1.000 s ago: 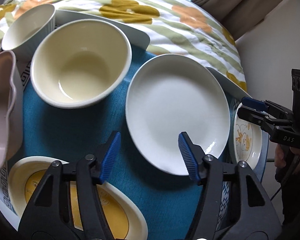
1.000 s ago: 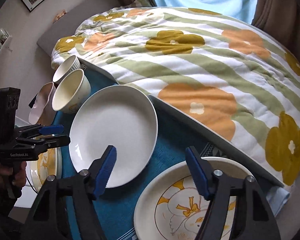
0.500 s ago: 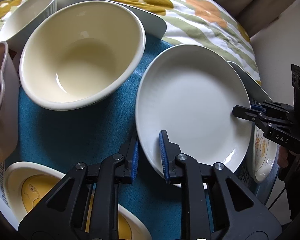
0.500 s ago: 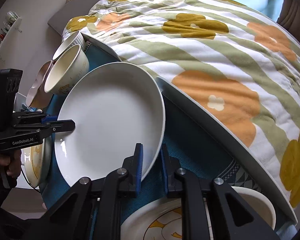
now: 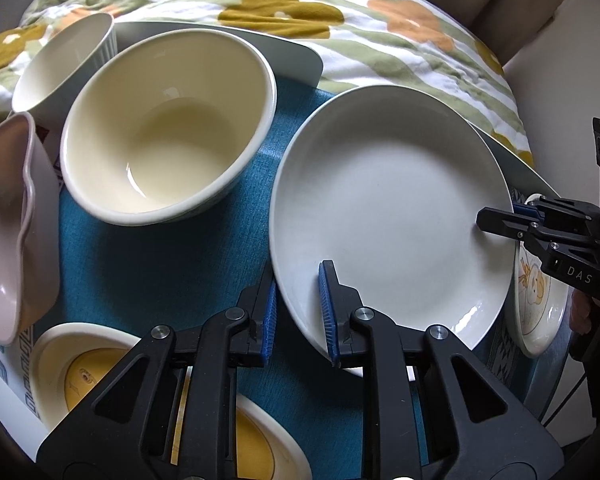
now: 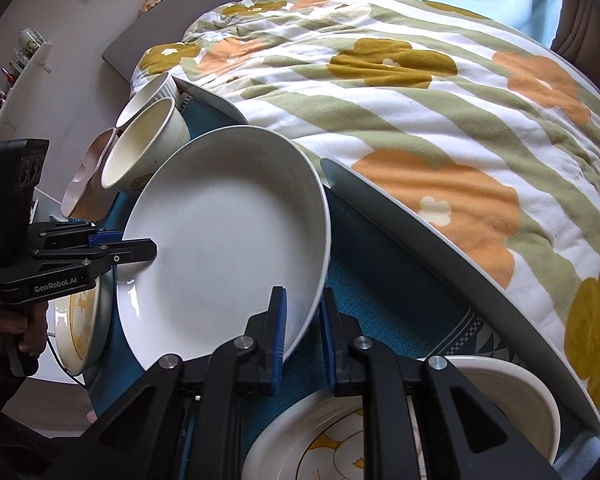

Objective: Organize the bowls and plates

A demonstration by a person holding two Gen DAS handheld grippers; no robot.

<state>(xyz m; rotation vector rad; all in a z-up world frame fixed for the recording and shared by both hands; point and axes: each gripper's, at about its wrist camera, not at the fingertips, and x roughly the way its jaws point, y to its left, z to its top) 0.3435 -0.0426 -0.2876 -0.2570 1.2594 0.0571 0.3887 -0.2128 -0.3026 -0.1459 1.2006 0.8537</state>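
A plain white plate (image 5: 391, 216) sits tilted above the blue mat (image 5: 156, 264); it also shows in the right wrist view (image 6: 224, 240). My left gripper (image 5: 298, 312) is shut on its near-left rim. My right gripper (image 6: 303, 332) is shut on the opposite rim, and it appears at the right of the left wrist view (image 5: 507, 220). A cream bowl (image 5: 168, 128) stands left of the plate, with a white ribbed bowl (image 5: 64, 68) behind it and a pink wavy bowl (image 5: 4, 224) at far left.
A yellow-patterned plate (image 5: 100, 380) lies under my left gripper. A plate with an orange drawing (image 6: 339, 440) lies under my right gripper. A flowered quilt (image 6: 419, 100) bulges behind the table edge (image 6: 439, 240). A wall shelf (image 6: 16, 76) is at far left.
Both grippers went from open to shut on opposite rims of the white plate. The plate has since lifted and tilted off the mat.
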